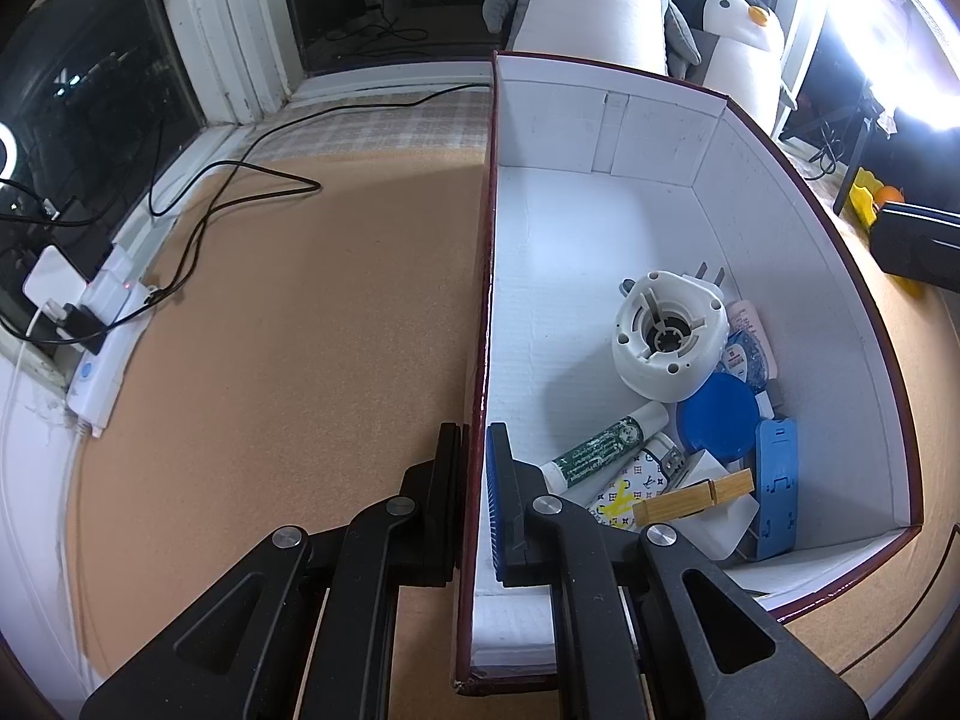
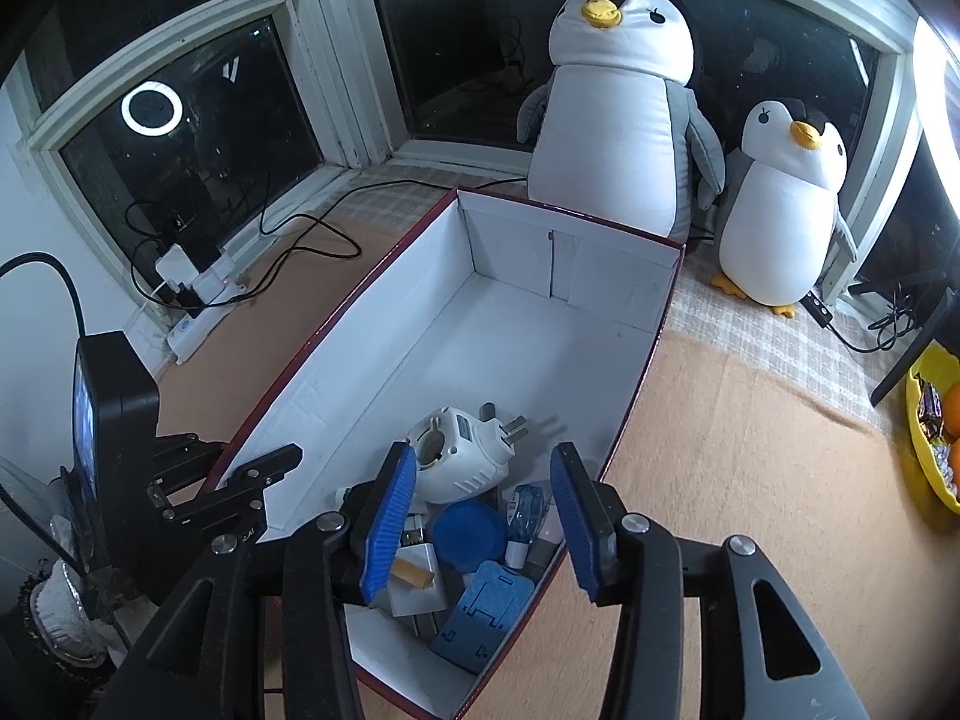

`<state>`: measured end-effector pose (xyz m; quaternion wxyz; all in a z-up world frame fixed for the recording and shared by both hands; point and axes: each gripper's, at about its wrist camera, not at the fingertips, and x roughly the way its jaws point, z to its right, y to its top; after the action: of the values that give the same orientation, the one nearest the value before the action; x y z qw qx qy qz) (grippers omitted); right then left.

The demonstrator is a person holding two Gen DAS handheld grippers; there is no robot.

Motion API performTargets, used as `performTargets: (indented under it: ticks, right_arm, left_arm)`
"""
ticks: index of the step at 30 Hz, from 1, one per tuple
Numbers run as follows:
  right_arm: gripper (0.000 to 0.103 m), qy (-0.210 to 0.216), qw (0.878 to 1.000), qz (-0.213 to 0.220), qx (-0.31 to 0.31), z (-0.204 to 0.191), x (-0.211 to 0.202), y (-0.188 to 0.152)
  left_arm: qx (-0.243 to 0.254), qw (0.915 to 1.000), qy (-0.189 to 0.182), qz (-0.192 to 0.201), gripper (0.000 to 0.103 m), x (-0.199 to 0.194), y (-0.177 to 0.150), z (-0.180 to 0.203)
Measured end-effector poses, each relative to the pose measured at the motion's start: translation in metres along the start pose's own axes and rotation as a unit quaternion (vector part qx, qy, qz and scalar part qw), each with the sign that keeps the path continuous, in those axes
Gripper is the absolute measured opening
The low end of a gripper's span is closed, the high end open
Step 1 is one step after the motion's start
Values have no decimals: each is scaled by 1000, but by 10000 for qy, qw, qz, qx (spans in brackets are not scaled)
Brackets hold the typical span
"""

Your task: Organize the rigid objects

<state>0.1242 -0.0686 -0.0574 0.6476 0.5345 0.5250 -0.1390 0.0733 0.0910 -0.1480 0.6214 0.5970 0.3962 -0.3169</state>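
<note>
Bay window [image 2: 180, 138] behind, dark glass, a ring light reflected in it. Cork-topped desk [image 1: 270, 360] runs up to the sill; checked cloth [image 2: 750, 324] at the far edge. Two plush penguins, big [image 2: 612, 120] and small [image 2: 780, 204], stand past the box [image 1: 600, 228].

The box is white inside, dark red at the rim, lid off. The rigid objects lie heaped in its near right corner: a white plug adapter [image 1: 666, 336], blue round lid [image 1: 717, 414], tube with green print [image 1: 600, 450], wooden clothespin [image 1: 696, 495], blue phone stand [image 1: 777, 486].

Left wrist view: we see the left tool [image 1: 474, 498] astride the box's left wall, one finger outside over the cork, the blue-padded finger [image 1: 495, 504] inside. The gap is narrow and the wall fills it, so the tool is clamped on the box wall. This view alone shows the tube's print, the clothespin at full length and a patterned white item under it. A power strip [image 1: 102, 348] with cables sits at the left.

Right wrist view: the right tool [image 2: 483, 516] hangs spread wide over the heap, blue pads [image 2: 390, 522] well apart, nothing between them. Only here do we see both penguins whole, a yellow bowl [image 2: 930, 468] of fruit at the right, and the left tool [image 2: 252, 486] from outside, gripping the wall.
</note>
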Motion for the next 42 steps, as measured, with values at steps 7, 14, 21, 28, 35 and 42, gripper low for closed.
performTargets:
  ticks: [7,14,21,28,35,42]
  right_arm:
    - [45,47,9999,26,124,6,-8,-9]
    - [45,65,9998,53,180,9,-14,-16]
    - [53,42,9994,216,253,10,-30,-23]
    - [64,-67,9985,459,277,11,-51,-30]
    - [72,-120,9965,663,496,21,-74,-42]
    - [78,-314,9938,871,609,29,-95,-54]
  left_arm:
    - [-8,10000,2,23,7,-3,0,0]
    - [-12,10000,9,53,7,-6,1,0]
    - [-50,9997,14,232,8,-20,4,0]
    - [-198,9988,145,422,25,-38,6,-6]
    - [-301,9959,391,752,47,-68,4,-11]
    - [-233,9935,290,1075,61,-106,0,6]
